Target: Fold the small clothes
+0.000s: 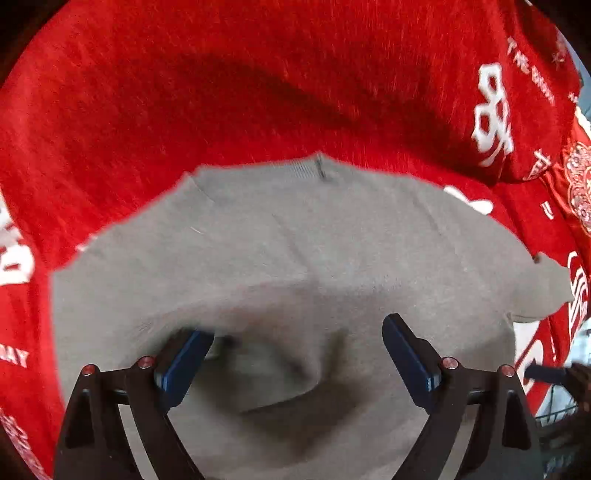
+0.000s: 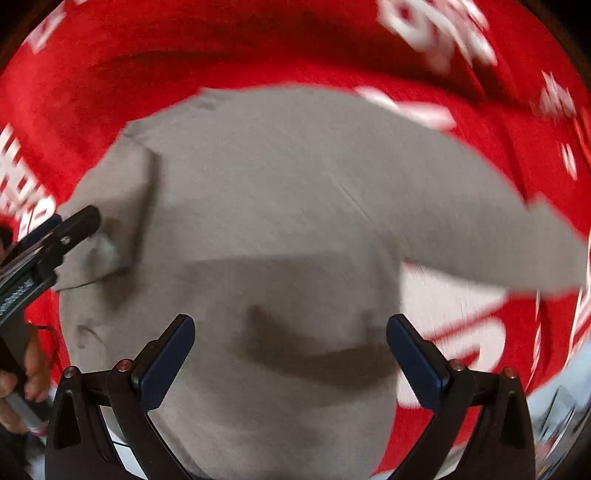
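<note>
Both hand-held grippers, left and right, hover jaws apart over the seemingly part-folded grey sweater.

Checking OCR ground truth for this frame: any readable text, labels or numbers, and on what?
Nothing reads with confidence.
Red printed cloth, left wrist view: big white characters at upper right, shape clear but I can't identify them.
Small white line beside them: too small.
White letters at left edge: cut off; possibly ending "AY".
Right wrist view: white print smeared by motion blur.
Grey garment: no text visible.
</note>
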### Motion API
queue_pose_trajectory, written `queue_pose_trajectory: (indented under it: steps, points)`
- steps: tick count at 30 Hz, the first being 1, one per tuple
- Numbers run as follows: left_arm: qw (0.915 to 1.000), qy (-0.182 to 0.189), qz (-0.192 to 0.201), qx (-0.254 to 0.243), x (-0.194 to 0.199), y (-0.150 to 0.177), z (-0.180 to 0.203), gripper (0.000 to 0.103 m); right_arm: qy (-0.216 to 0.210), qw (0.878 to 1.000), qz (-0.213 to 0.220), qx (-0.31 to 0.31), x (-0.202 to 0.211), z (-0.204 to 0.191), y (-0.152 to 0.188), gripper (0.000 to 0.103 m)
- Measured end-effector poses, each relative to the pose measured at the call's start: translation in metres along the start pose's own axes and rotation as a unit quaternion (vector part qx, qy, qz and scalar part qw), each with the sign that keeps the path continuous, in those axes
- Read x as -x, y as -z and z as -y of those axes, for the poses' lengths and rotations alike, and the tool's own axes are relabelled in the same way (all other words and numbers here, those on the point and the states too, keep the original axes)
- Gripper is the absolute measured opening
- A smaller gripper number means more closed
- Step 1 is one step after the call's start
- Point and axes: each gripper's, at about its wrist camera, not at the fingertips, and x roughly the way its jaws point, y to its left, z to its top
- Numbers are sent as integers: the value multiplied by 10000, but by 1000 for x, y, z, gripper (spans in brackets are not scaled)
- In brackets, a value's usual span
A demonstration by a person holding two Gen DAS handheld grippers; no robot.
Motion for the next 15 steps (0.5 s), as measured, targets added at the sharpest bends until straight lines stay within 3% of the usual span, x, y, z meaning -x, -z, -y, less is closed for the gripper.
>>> queue_pose_trajectory:
  steps: [3, 6, 9, 10, 12, 13, 14, 15]
  points:
    - [9989, -298, 227, 268, 33, 4, -33, 93, 202, 9954, 310, 886, 1, -52, -18, 103]
    - [9943, -688, 220, 790, 51, 16, -91, 93, 526, 9763, 697, 1978, -5, -105, -29, 103]
    - [9821, -1388, -57, 1273, 51, 30, -143, 93, 1118, 9374, 1040, 3129, -22, -157, -33, 103]
    - [9780, -1529, -170, 1406, 48, 34, -156, 93, 1361, 9190, 1200, 3500, -31, -173, -32, 103]
    - [9710, -1722, -308, 1628, 39, 43, -174, 93, 1815, 8940, 1446, 3833, -42, -188, -30, 103]
    - [9683, -1809, -375, 1681, 33, 47, -177, 93, 2022, 8841, 1532, 3924, -48, -193, -34, 94]
    - [9665, -1874, -467, 1693, 26, 50, -177, 93, 2135, 8818, 1571, 3901, -53, -196, -39, 61]
    - [9651, -1923, -593, 1673, 19, 54, -175, 93, 2097, 8891, 1543, 3765, -53, -192, -45, 37]
